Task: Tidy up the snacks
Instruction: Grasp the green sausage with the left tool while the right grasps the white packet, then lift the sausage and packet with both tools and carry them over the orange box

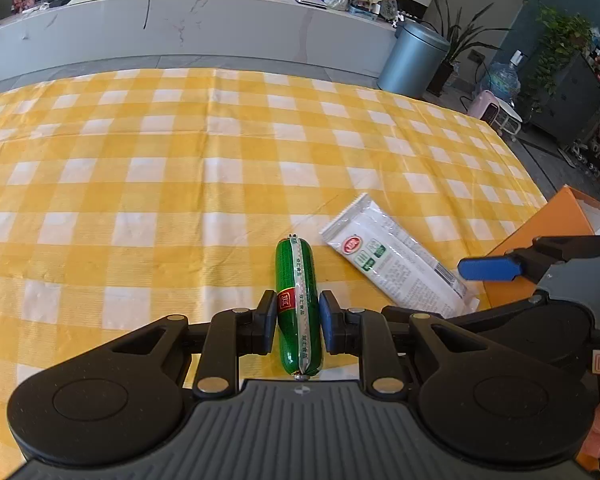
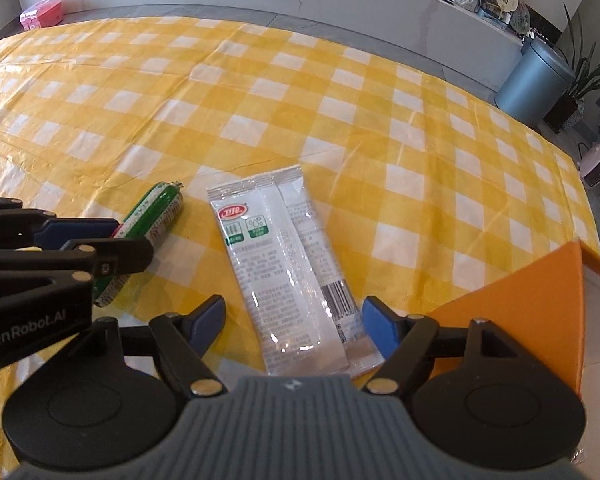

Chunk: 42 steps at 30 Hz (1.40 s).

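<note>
With the left gripper (image 1: pixel 295 316) clamped on the green sausage (image 1: pixel 299 300) and the right gripper (image 2: pixel 293 320) wide open around the white packet (image 2: pixel 288 268) lying on the checked cloth (image 2: pixel 260 100), neither snack has yet reached the orange box (image 2: pixel 540 304) at the near right.

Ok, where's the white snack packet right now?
The white snack packet lies flat on the checked tablecloth, between the open right gripper fingers, with the green sausage left and orange box right.
</note>
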Tool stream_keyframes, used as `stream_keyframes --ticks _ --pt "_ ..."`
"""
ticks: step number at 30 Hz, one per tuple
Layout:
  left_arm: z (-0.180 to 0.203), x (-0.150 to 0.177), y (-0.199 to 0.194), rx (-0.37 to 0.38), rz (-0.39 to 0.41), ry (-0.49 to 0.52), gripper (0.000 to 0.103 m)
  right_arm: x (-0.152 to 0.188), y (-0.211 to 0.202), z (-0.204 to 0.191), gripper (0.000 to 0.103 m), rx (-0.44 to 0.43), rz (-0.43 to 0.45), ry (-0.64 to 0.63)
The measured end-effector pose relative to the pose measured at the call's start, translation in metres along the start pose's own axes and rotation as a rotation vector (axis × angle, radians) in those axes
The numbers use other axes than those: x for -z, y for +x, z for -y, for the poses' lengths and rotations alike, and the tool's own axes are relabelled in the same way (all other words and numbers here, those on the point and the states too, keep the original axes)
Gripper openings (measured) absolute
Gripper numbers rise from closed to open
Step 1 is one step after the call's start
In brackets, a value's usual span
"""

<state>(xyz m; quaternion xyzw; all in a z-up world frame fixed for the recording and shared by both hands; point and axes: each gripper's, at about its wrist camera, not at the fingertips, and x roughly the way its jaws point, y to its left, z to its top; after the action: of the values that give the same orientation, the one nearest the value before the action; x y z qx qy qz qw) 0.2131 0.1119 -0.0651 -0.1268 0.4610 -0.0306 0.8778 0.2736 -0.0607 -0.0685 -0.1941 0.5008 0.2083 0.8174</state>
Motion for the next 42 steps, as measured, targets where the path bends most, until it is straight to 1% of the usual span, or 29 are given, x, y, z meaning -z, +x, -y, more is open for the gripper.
stream_keyframes --ticks 2,4,5,6,7,10,14,20,24,30,32,34,36,38,39,41,42 --pt "-0.003 -0.001 0.0 0.001 -0.003 -0.005 0.025 -0.002 0.001 -0.001 0.077 0.0 0.008 -0.008" --pt "-0.004 0.0 0.001 0.002 -0.008 -0.002 0.025 -0.003 0.004 0.006 0.074 -0.033 -0.008 0.043" --pt "-0.003 0.0 0.001 0.001 -0.01 0.001 0.025 -0.003 0.005 0.011 0.07 -0.06 -0.019 0.084" --pt "-0.003 0.001 0.001 0.003 -0.012 0.004 0.025 -0.003 0.005 0.014 0.066 -0.069 -0.022 0.107" --pt "-0.003 0.002 0.001 0.007 -0.014 0.005 0.025 -0.002 0.003 0.014 0.058 -0.054 -0.017 0.112" --pt "-0.003 0.004 0.0 0.018 -0.017 0.001 0.025 0.004 -0.002 0.007 0.057 -0.065 -0.026 0.111" --pt "-0.005 0.008 -0.004 0.011 -0.024 0.006 0.025 0.02 -0.013 -0.012 0.055 -0.076 -0.018 0.106" --pt "-0.008 0.02 -0.015 -0.001 -0.041 0.039 0.025 0.044 -0.032 -0.034 0.052 -0.119 -0.009 0.173" --pt "-0.008 0.03 -0.024 0.003 -0.053 0.064 0.025 0.061 -0.043 -0.046 0.052 -0.126 0.003 0.211" --pt "-0.007 0.045 -0.036 0.018 -0.069 0.094 0.025 0.086 -0.057 -0.052 0.052 -0.16 0.018 0.288" --pt "-0.007 0.049 -0.038 0.013 -0.067 0.101 0.025 0.093 -0.06 -0.056 0.052 -0.154 0.038 0.277" --pt "-0.007 0.052 -0.039 0.014 -0.057 0.098 0.026 0.097 -0.063 -0.061 0.051 -0.127 0.077 0.238" --pt "-0.01 0.052 -0.038 0.014 -0.049 0.073 0.029 0.1 -0.066 -0.065 0.054 -0.085 0.132 0.187" --pt "-0.011 0.054 -0.037 0.006 -0.033 0.058 0.029 0.102 -0.067 -0.068 0.064 -0.031 0.195 0.133" --pt "-0.01 0.055 -0.038 0.0 -0.02 0.058 0.029 0.103 -0.066 -0.067 0.066 -0.012 0.225 0.115" --pt "-0.008 0.059 -0.038 -0.009 0.004 0.067 0.029 0.104 -0.062 -0.064 0.069 0.0 0.257 0.108" --pt "-0.007 0.062 -0.039 -0.011 0.017 0.07 0.03 0.104 -0.059 -0.061 0.07 -0.013 0.264 0.132"
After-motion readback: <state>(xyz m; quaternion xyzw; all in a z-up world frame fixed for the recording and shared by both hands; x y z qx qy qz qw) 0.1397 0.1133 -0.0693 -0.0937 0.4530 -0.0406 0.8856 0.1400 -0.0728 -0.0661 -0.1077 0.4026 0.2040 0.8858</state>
